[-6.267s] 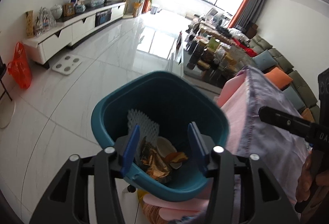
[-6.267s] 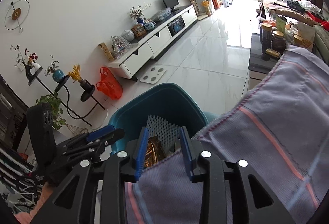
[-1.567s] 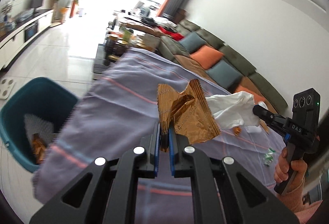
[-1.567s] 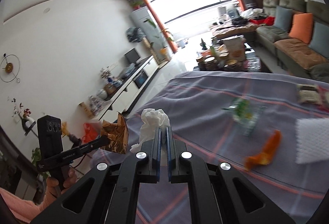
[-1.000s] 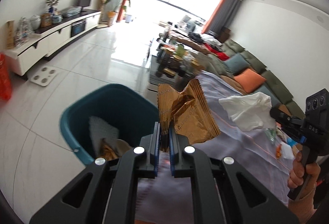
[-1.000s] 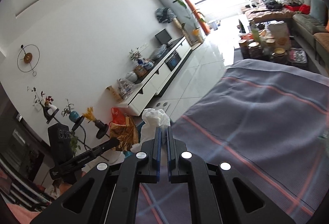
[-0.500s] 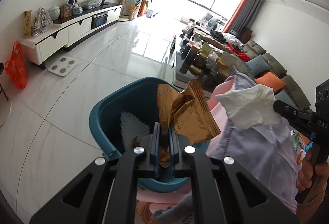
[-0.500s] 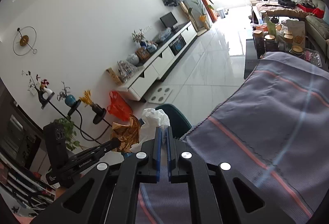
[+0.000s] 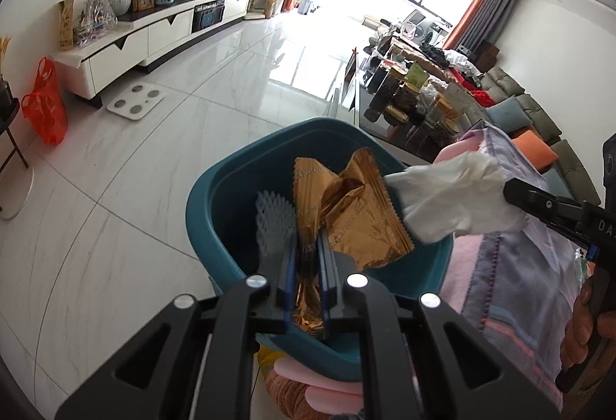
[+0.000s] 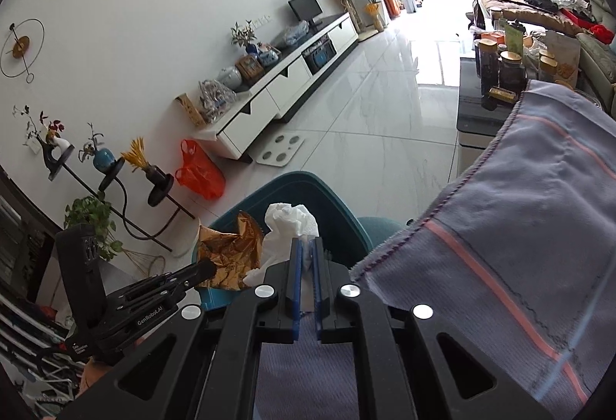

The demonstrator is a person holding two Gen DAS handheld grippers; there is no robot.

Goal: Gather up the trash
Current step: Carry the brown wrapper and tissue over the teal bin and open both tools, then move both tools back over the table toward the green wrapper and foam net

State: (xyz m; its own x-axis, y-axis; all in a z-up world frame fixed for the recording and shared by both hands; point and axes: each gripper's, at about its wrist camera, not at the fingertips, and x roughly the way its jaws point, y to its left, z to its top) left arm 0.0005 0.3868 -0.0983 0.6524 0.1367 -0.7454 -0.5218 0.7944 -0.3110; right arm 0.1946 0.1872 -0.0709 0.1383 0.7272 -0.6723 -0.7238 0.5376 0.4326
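Hovering over the teal wastebasket (image 9: 215,212), both tongs carry their loads right above its mouth, and that placement makes sense: anything let go here should fall inside rather than onto the tiled floor (image 9: 127,166). The left tongs (image 9: 308,268) pinch the crumpled gold foil wrapper (image 9: 346,212) by its lower tail, jaws just beginning to part, with foil between the blue pads and touching them. Most of the wrapper fans out above the fingertips, directly over the bin's interior, where a white foam fruit net (image 9: 273,223) already lies against the near-left wall.

From the right comes the right tongs (image 10: 306,258), gripping a wad of white tissue (image 10: 290,223) by its base; those jaws are easing apart too, the tissue caught between them. In the left view the tissue (image 9: 450,200) hangs over the bin's right rim, just beside the wrapper, so the drop looks tighter on that side.

Close by on the right sits the surface under a lilac cloth with a pink stripe (image 10: 519,258), its edge overhanging near the bin. That explains the short carry. My read: this is the release step, both pieces about to go in together.
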